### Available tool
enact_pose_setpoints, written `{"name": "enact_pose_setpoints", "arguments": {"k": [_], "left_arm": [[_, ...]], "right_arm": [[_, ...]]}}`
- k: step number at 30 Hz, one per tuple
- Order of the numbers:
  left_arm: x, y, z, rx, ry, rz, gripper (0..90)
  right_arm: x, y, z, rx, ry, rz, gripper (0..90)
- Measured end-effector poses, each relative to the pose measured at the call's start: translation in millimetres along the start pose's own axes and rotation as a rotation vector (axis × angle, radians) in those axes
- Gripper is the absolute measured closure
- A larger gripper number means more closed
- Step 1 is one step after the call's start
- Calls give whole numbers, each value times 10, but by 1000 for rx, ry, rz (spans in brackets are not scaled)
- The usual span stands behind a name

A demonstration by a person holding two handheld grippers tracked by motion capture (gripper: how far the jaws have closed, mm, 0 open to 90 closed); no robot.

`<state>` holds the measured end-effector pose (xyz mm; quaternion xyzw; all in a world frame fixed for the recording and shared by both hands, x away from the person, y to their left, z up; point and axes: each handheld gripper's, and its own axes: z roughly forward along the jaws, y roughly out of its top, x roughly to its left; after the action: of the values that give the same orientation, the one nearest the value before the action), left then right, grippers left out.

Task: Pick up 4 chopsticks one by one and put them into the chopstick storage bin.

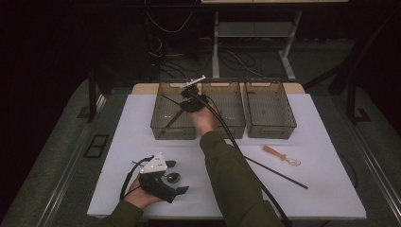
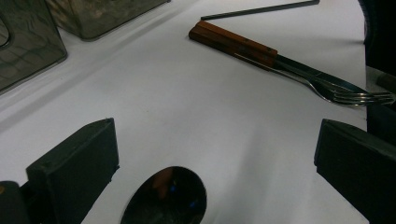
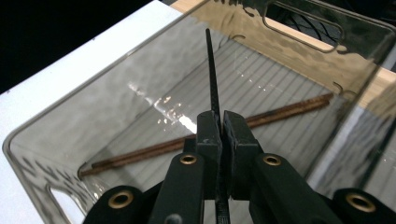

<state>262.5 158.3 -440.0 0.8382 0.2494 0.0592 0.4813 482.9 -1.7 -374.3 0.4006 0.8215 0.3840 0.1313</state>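
Over the left bin (image 1: 161, 124) of three smoky plastic bins at the far side of the white desk (image 1: 142, 142), the right hand-held gripper (image 1: 189, 97) is clenched on a thin black chopstick (image 3: 212, 70). In the right gripper view the stick rises from between the two black jaws, pinched tight, and stands above the ribbed floor of the bin, where a brown chopstick (image 3: 205, 133) lies flat on a diagonal. The middle bin (image 1: 227, 111) and the right bin (image 1: 270, 111) stand just beside the first, in a row. Near the front left corner of the desk, the left hand-held gripper (image 1: 171, 177) rests low with its jaws spread wide and gripping nothing; a spoon bowl (image 2: 166, 196) lies on the desk between them. Beyond it, the left gripper view shows a wooden-handled knife (image 2: 233, 44) and a fork (image 2: 345, 93) lying together, and a second black chopstick (image 1: 276, 175) lies on the desk to the right
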Motion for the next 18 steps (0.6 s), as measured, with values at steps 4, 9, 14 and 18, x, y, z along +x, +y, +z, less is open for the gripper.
{"name": "enact_pose_setpoints", "arguments": {"k": [4, 9, 14, 18], "left_arm": [[-1, 2, 2, -6, -2, 0, 0], [7, 3, -5, 0, -3, 7, 0], [11, 4, -10, 6, -1, 15, 0], [4, -2, -15, -5, 1, 8, 0]], "right_arm": [[41, 42, 46, 0, -1, -1, 829], [36, 47, 8, -16, 4, -17, 677], [2, 40, -94, -30, 26, -32, 549], [-46, -5, -228, -48, 58, -46, 472]]}}
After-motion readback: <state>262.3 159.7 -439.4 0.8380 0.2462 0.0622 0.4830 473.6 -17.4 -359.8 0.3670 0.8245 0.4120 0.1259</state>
